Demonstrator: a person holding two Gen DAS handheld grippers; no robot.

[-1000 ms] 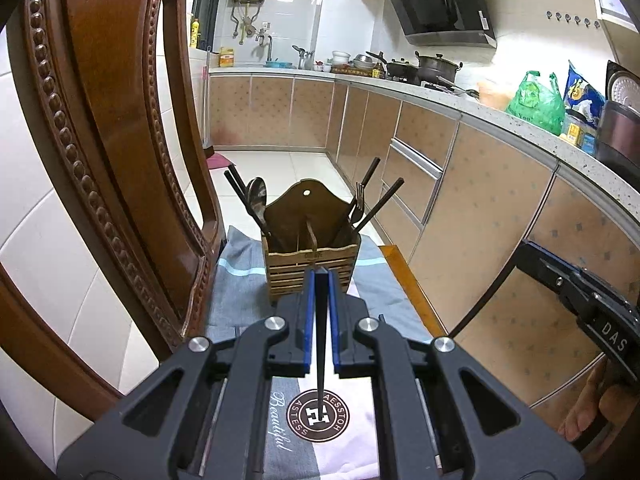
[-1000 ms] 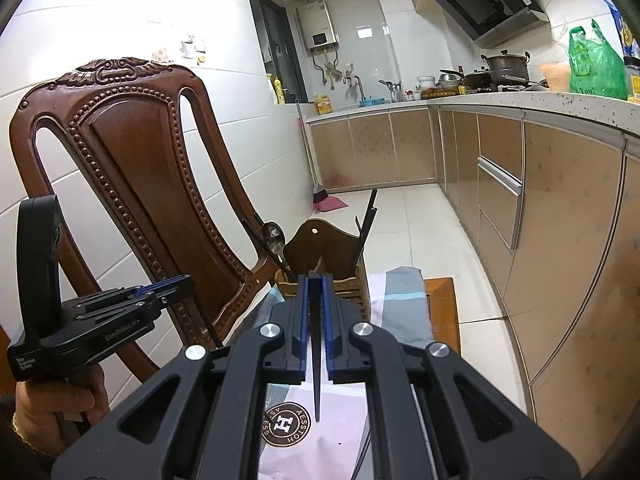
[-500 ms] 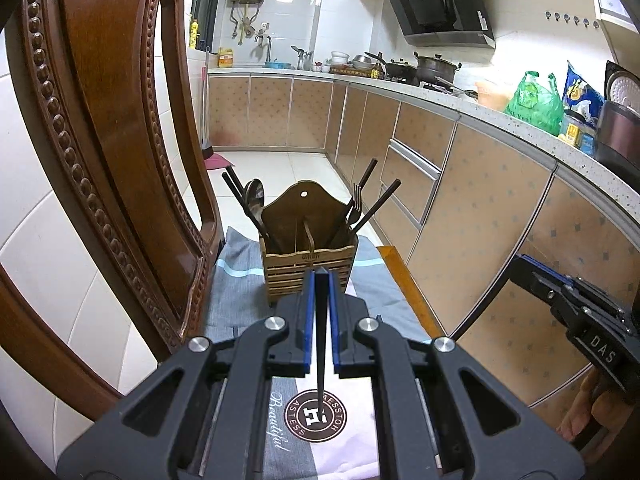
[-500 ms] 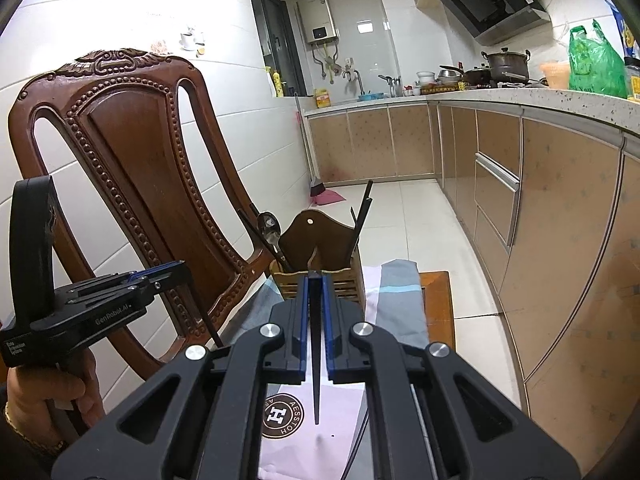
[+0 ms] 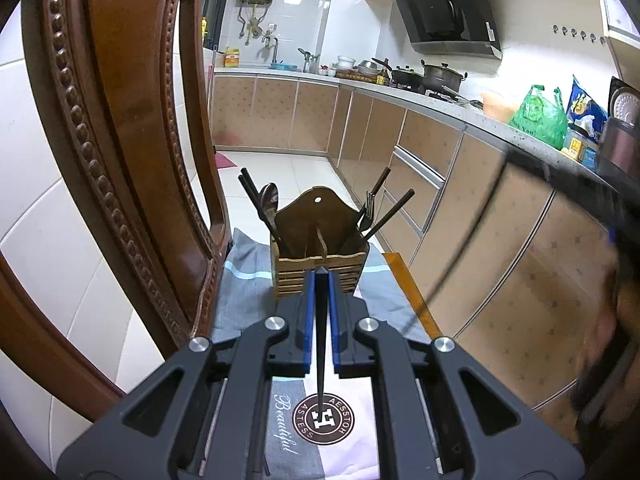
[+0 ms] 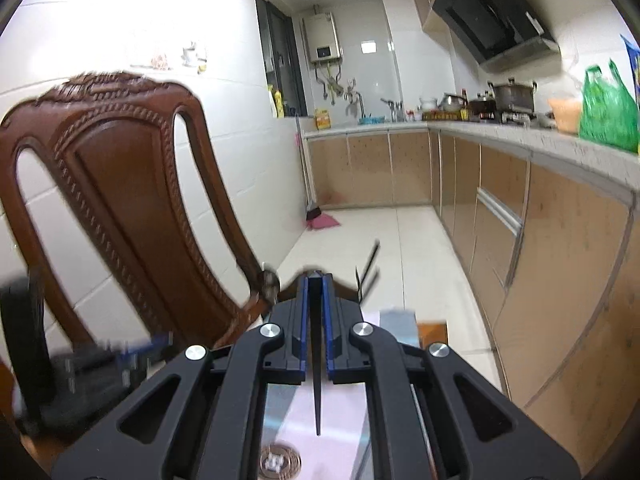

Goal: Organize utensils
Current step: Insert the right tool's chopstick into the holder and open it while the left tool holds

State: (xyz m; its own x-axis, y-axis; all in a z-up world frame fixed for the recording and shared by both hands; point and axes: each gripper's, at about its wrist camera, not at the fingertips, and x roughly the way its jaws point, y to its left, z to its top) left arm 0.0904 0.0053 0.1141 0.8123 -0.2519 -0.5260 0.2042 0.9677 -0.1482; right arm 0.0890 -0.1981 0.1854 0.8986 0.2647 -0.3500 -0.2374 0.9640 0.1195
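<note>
Chopstick [image 5: 320,344] sits clamped between left tongs [image 5: 320,276].

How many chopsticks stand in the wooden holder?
4: two chopsticks lean left beside a spoon, two lean right by a fork in the holder. More may be hidden inside.

The left gripper [image 5: 319,276] is clamped on a dark chopstick [image 5: 320,344] whose tip points back over a round logo on the cloth [image 5: 248,280]. Just ahead stands a wooden utensil holder [image 5: 318,248] on that cloth, with chopsticks and a spoon [image 5: 269,200] in its left compartment and a fork [image 5: 366,212] with more chopsticks in its right. A carved chair back [image 5: 120,140] rises at left. The right gripper [image 5: 612,300] is a blur at the right edge.
</note>
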